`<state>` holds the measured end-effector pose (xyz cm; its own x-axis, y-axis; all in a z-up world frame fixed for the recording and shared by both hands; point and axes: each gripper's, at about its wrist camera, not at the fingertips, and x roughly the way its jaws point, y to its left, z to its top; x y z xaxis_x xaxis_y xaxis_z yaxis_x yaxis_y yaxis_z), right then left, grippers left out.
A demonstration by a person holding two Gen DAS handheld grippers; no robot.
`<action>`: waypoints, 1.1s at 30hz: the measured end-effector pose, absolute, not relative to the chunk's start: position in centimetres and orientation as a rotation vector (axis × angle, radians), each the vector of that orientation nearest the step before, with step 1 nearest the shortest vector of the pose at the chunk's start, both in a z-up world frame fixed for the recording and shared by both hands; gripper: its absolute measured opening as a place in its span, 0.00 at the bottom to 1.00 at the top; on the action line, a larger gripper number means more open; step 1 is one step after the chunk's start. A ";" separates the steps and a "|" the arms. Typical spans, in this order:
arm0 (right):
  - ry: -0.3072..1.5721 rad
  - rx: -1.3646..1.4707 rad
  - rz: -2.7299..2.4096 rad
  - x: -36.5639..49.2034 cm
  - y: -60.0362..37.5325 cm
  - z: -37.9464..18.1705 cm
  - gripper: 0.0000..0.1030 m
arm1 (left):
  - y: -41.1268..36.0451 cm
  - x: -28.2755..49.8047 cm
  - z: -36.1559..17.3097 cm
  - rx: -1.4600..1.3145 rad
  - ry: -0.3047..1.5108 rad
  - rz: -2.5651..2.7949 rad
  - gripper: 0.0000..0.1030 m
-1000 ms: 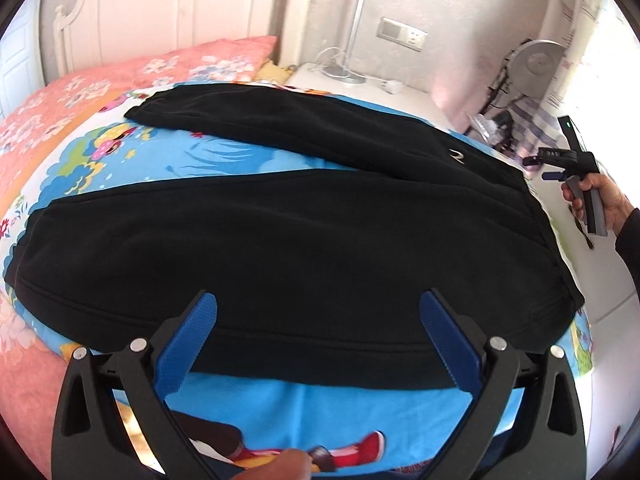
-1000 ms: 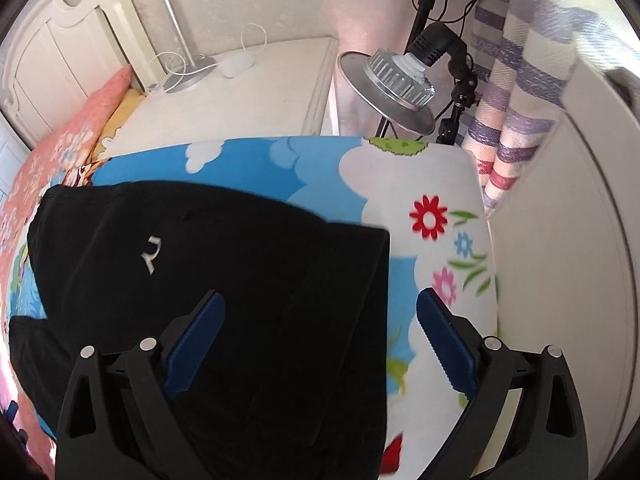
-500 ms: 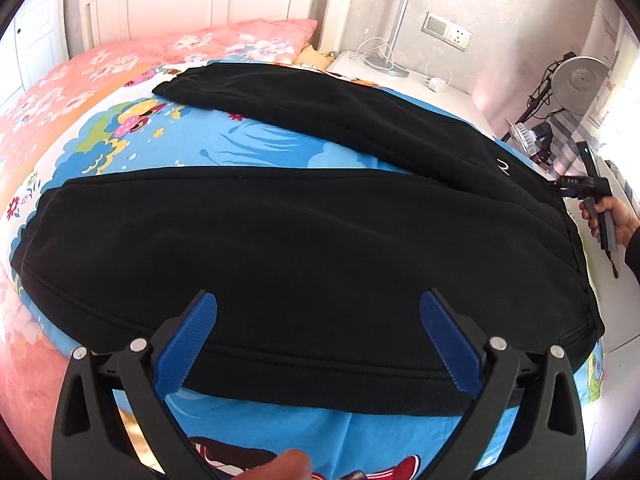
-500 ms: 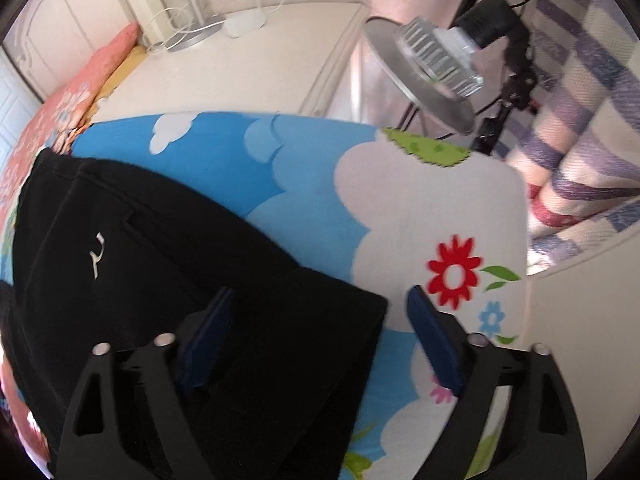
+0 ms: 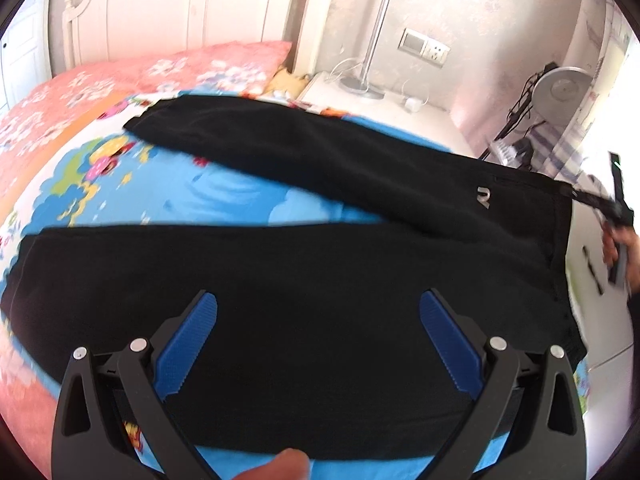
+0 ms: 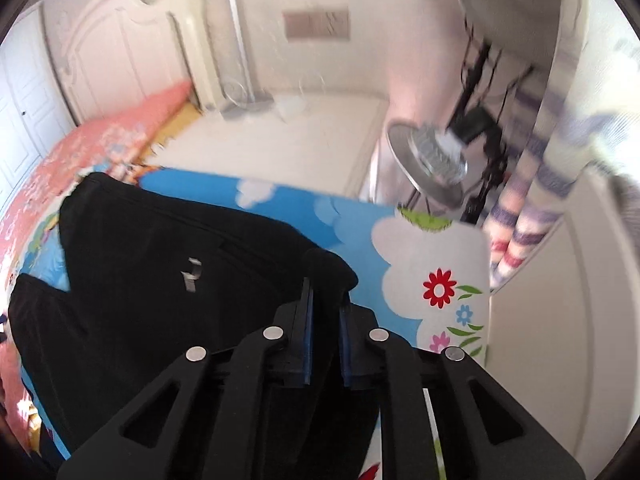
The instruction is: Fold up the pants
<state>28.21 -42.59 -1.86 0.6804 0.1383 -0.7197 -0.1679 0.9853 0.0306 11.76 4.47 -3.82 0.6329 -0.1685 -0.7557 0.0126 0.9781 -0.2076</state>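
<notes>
Sunny bedroom, bright cartoon bed (image 5: 208,196). On it, the right gripper (image 6: 325,300) is shut tight on the waist corner of the black pants (image 5: 320,280) (lifted a bit) near the bed's corner. The left gripper (image 5: 318,308) hangs wide open over one leg, holding nothing.

- The wall socket (image 6: 316,26) is blurred in the right wrist view.
- The pants (image 5: 320,280) are cut off behind the left gripper (image 5: 318,344).

We have open passage over the blue sheet (image 5: 224,196) between the 2 legs of the pants (image 5: 320,280). Beyond the bed corner, a lamp (image 6: 430,160) and striped curtain (image 6: 532,216) block us.
</notes>
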 end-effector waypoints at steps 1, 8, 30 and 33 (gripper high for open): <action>0.766 -0.058 0.185 26.4 -41.5 -0.9 0.13 | 4.6 12.6 -3.4 -0.206 0.873 -0.116 0.98; 0.700 -0.061 0.311 16.9 -35.4 -1.5 0.12 | 3.6 19.1 -1.5 -0.358 0.866 -0.248 0.98; 0.789 -0.078 0.290 9.5 -30.2 -7.6 0.12 | -7.4 40.9 -13.6 -0.765 1.361 -0.448 0.07; 0.807 -0.036 0.257 9.0 -31.1 -7.7 0.12 | -6.4 38.7 -11.4 -0.790 1.306 -0.482 0.08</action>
